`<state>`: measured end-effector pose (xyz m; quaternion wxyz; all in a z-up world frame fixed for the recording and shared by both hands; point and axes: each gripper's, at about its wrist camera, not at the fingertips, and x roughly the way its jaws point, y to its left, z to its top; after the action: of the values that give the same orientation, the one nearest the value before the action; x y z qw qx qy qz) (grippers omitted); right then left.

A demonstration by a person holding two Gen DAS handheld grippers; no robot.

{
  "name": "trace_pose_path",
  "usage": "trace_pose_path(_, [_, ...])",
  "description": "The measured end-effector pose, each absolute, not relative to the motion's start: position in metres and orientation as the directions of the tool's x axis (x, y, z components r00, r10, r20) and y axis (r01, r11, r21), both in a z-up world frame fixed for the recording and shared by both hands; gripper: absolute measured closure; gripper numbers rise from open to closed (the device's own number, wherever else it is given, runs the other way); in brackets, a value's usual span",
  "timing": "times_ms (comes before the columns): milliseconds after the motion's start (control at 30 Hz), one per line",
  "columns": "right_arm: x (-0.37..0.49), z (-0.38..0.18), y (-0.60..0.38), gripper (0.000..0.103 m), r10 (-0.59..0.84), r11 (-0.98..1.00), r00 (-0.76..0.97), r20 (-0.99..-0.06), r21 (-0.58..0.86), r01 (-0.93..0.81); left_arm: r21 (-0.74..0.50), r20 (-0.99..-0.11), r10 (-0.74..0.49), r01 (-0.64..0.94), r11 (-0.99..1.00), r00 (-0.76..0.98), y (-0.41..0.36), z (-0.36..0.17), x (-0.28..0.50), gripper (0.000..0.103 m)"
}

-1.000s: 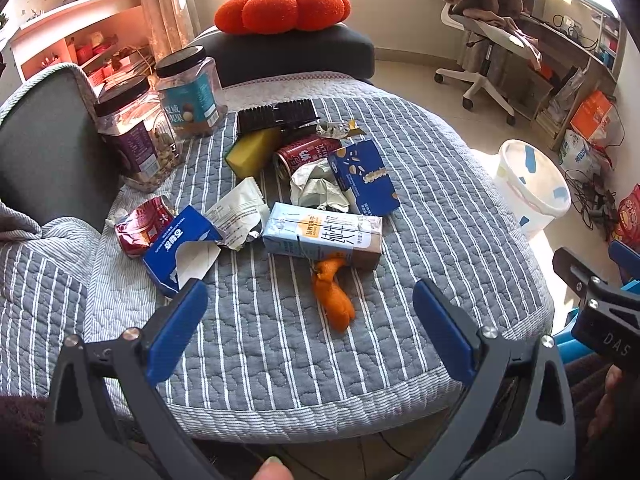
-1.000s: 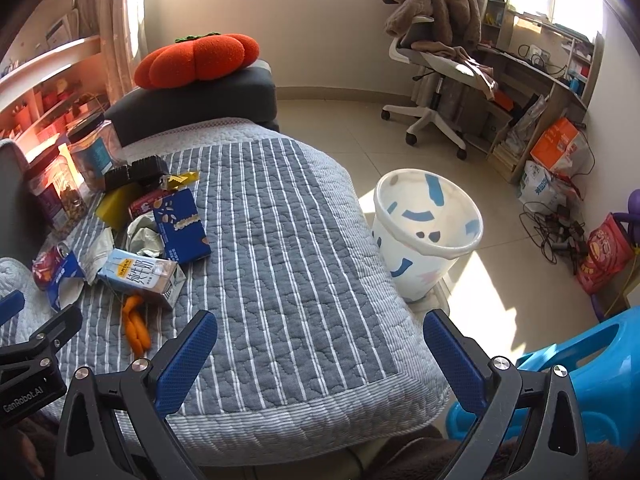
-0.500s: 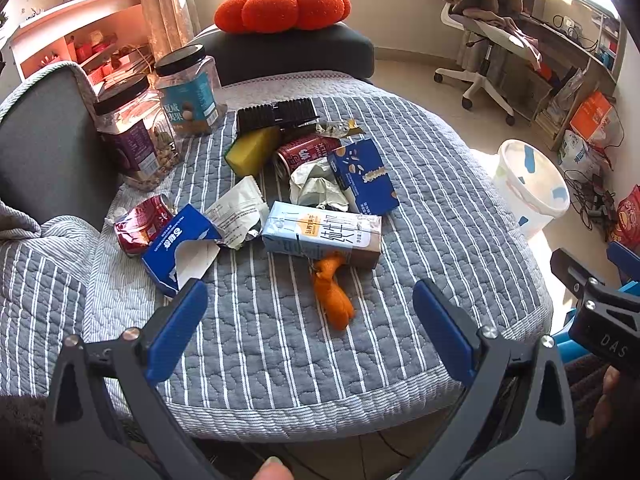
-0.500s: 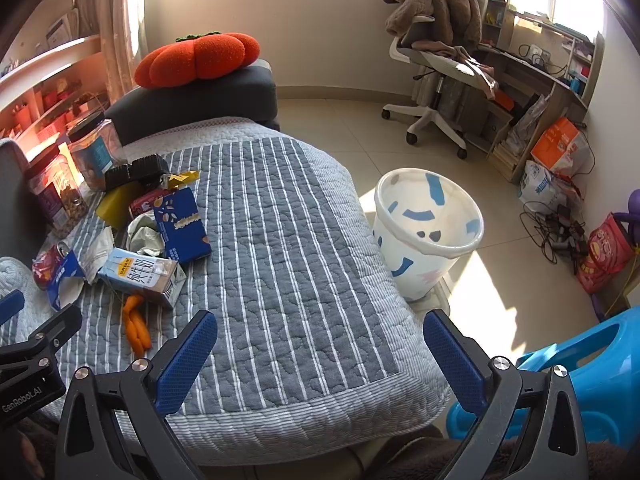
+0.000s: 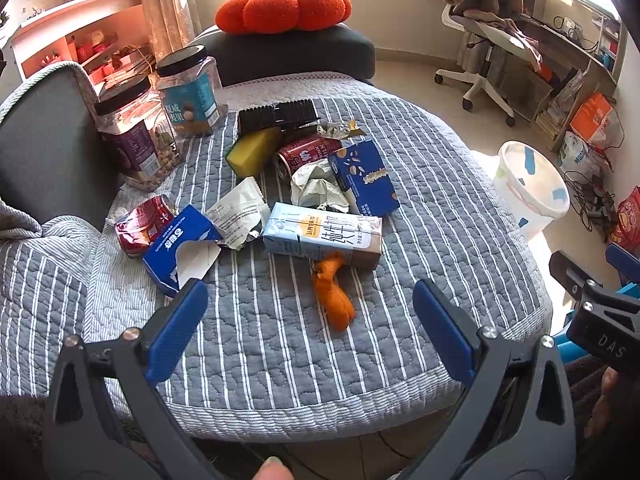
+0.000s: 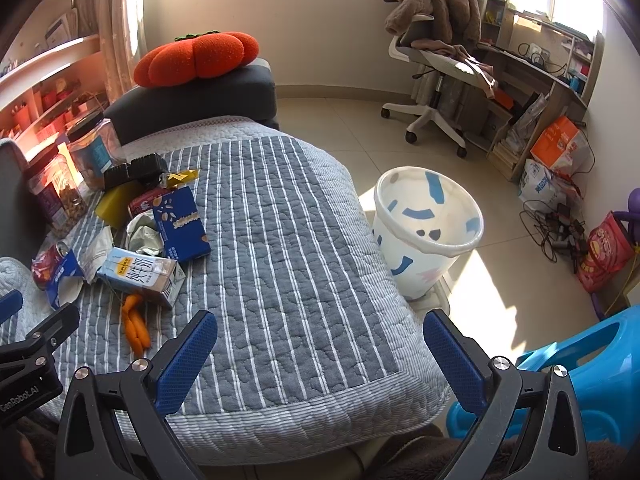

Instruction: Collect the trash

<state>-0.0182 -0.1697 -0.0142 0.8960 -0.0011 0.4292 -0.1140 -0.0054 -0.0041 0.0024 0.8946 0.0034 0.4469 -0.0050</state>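
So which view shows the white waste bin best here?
The right wrist view: the white waste bin sits mid-frame beside the bed, its rim and inside visible. The left wrist view shows it smaller, near the right edge.

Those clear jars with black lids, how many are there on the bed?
2. One jar with a purple label stands at the far left edge by the grey cushion; the jar with a teal label stands just behind it. Others could be hidden.
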Motion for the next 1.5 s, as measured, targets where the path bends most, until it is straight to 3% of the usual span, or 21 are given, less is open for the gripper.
trace_pose_path(867, [-0.021, -0.011, -0.182, 0.0, -0.236, 0.963, 0.596, -0.768, -0.101, 0.251, 0.021, -0.792, 0.022, -0.009, 1.0, 0.61, 0.004, 0.003, -0.001, 0.001])
trace_pose_path(1200, [-0.002, 0.017, -0.176, 0.0, -0.204, 0.978, 0.588, -0.783, -0.136, 0.158, 0.011, -0.876, -0.048, 0.118, 0.993, 0.479, 0.011, 0.001, 0.044, 0.001])
trace_pose_path(1500, [0.051, 0.014, -0.205, 0.0, -0.127, 0.992, 0.477, -0.87, -0.099, 0.083, -0.028, -0.947, -0.116, 0.285, 0.958, 0.299, 0.002, -0.033, 0.095, 0.002])
